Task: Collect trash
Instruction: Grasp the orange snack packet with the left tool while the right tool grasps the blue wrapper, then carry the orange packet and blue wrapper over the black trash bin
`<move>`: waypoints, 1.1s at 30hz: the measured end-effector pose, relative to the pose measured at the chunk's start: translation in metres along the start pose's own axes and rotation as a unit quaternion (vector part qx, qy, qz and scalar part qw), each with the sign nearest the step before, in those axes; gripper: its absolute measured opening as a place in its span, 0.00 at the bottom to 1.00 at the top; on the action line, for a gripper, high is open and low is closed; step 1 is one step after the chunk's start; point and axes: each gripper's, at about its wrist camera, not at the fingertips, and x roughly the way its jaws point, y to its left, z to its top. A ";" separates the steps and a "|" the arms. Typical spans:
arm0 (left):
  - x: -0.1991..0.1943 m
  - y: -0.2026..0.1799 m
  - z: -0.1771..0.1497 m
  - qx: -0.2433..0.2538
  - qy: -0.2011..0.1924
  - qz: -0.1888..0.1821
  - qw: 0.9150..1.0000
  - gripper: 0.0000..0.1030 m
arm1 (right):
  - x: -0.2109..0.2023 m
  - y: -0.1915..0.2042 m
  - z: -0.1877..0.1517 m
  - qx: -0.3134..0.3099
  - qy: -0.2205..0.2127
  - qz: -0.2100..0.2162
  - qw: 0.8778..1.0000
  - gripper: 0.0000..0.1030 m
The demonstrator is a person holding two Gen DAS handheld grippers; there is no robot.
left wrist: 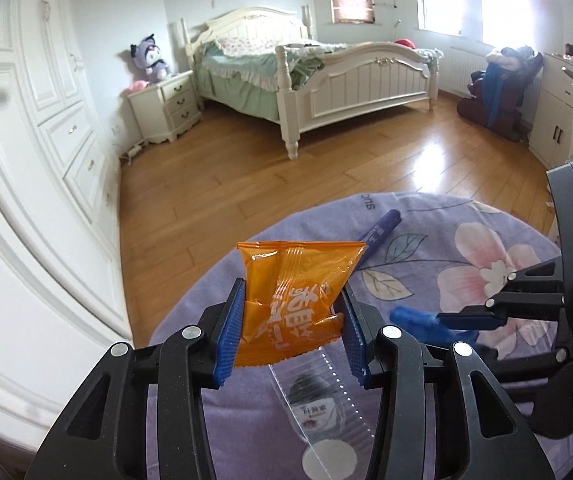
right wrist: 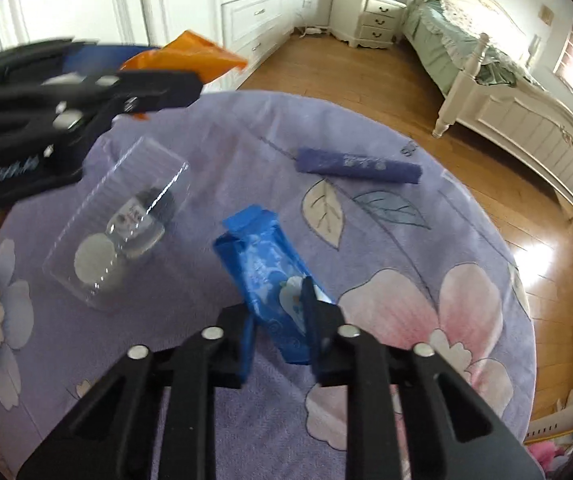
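Here, the left gripper (left wrist: 292,328) clamps an orange snack wrapper (left wrist: 294,300), hiding part of its print; the right gripper (right wrist: 280,330) clamps a blue wrapper (right wrist: 270,276), motion-blurred.

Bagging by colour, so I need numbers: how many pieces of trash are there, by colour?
Orange: 1, wrapper in the left gripper
Blue: 1, wrapper in the right gripper
Purple: 1, wrapper
Clear: 1, packet
Total: 4

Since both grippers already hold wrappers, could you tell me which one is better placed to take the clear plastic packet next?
Left, probably: the left gripper, shut on the orange wrapper, hangs directly over the clear plastic packet. The right gripper grips the blue wrapper further off.
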 end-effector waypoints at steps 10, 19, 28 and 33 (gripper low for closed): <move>-0.047 -0.025 0.005 0.014 -0.043 0.001 0.999 0.43 | -0.029 -0.004 -0.027 0.042 -0.017 -0.004 0.999 0.08; -0.078 -0.084 0.007 0.047 -0.063 -0.044 0.996 0.43 | -0.093 -0.052 -0.090 0.128 -0.043 -0.043 0.990 0.08; -0.079 -0.222 0.013 0.109 -0.046 -0.166 0.979 0.43 | -0.151 -0.138 -0.197 0.237 -0.025 -0.137 0.962 0.08; -0.058 -0.317 0.010 0.150 0.000 -0.254 0.956 0.43 | -0.156 -0.186 -0.254 0.305 -0.003 -0.168 0.937 0.08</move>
